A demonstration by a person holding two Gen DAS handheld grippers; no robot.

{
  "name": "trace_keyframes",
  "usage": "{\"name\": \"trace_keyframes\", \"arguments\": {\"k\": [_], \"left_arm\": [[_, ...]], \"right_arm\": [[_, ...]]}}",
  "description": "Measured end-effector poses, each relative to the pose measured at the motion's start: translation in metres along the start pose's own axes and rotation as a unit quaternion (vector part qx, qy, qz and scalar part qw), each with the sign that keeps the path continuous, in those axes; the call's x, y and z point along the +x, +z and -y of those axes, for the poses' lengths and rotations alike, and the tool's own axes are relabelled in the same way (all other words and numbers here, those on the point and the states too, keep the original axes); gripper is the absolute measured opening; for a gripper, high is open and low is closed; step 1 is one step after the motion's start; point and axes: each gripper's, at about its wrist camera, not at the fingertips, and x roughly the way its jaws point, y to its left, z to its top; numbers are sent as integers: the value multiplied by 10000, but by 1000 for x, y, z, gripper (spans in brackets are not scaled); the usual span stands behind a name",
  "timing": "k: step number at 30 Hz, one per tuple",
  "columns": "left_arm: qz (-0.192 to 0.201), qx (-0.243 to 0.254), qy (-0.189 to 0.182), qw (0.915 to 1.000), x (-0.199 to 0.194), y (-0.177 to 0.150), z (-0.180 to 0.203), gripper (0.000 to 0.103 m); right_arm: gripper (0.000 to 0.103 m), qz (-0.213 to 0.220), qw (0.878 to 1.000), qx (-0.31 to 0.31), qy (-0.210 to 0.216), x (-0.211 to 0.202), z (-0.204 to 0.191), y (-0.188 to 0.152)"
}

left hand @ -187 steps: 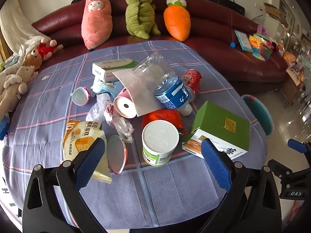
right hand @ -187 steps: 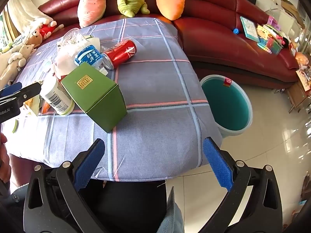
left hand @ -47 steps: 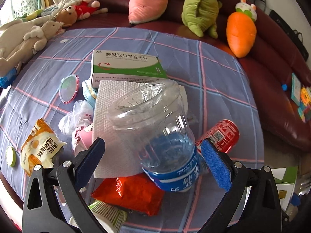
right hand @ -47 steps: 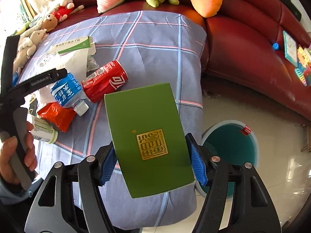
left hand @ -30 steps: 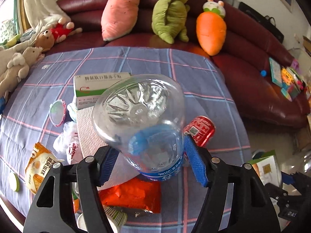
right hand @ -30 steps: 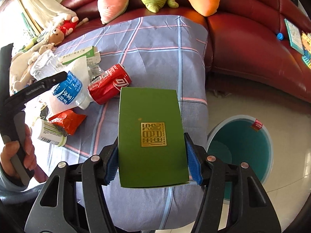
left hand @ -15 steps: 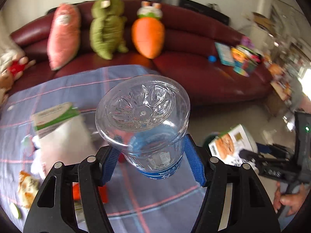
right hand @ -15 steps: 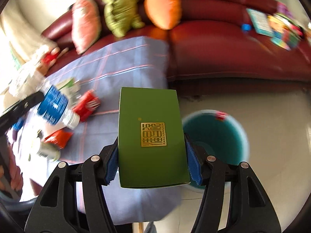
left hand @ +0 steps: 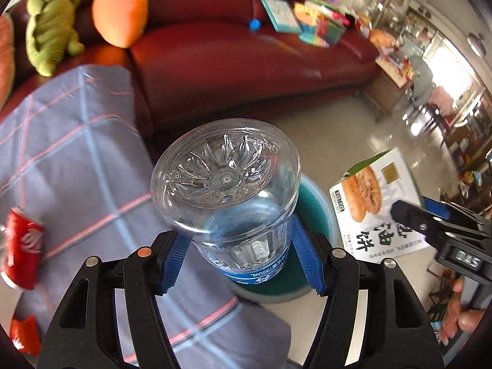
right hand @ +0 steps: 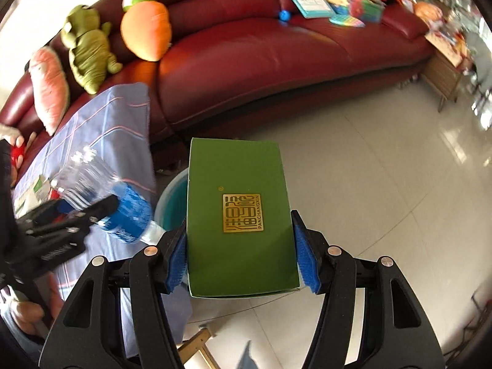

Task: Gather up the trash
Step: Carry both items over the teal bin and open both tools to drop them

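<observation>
Left gripper [left hand: 241, 255]: both blue pads pressed on a clear water bottle [left hand: 227, 184], clamped at the blue-label section, bottle base facing the lens, centre frame. Behind/below the bottle, lower centre of left wrist view, a teal trash bin [left hand: 313, 212] shows in part; bottle sits in line w/ bin opening from this angle, height above it can't be judged. Right gripper [right hand: 240, 255]: pads tight against both long sides of a green box [right hand: 240, 215], gold square logo facing up, centre of right wrist view. Box covers most of the bin there; only a sliver of rim + teal interior [right hand: 172, 200] seen at box's left edge. In left wrist view, same box [left hand: 372, 203] appears at right-centre, white face w/ food photo toward lens, w/ right gripper [left hand: 412, 215] on it, a bare hand [left hand: 461, 323] beneath at lower right.

Surroundings: table w/ blue-grey plaid cloth [left hand: 77, 153] fills left half of left wrist view; red soda can [left hand: 23, 246] lying on it at left edge; orange-red wrapper [left hand: 24, 332] at lower left corner. Dark red sofa [right hand: 276, 61] across upper frame; carrot plush [right hand: 144, 27], green plush [right hand: 89, 52], pink plush [right hand: 47, 86] on it at upper left. Books/toys, blurred, on sofa upper right. Pale tiled floor [right hand: 384, 184] right side.
</observation>
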Motion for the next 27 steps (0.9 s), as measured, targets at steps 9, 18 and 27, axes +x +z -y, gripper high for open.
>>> {"name": "trace_keyframes", "arguments": {"k": [9,18,27], "left_arm": [[-700,175,348,9968,56,-7,6,68],[-719,-25,446,9964,53,-19,-16,70],[-399,-80,484,9980,21,-21,-28,88]], "right_arm": [[57,-305,9994,156,53,30,4,0],[57,-461,9988,141,107,44,1,1],[57,-564,9982,5,202,57,-17,4]]}}
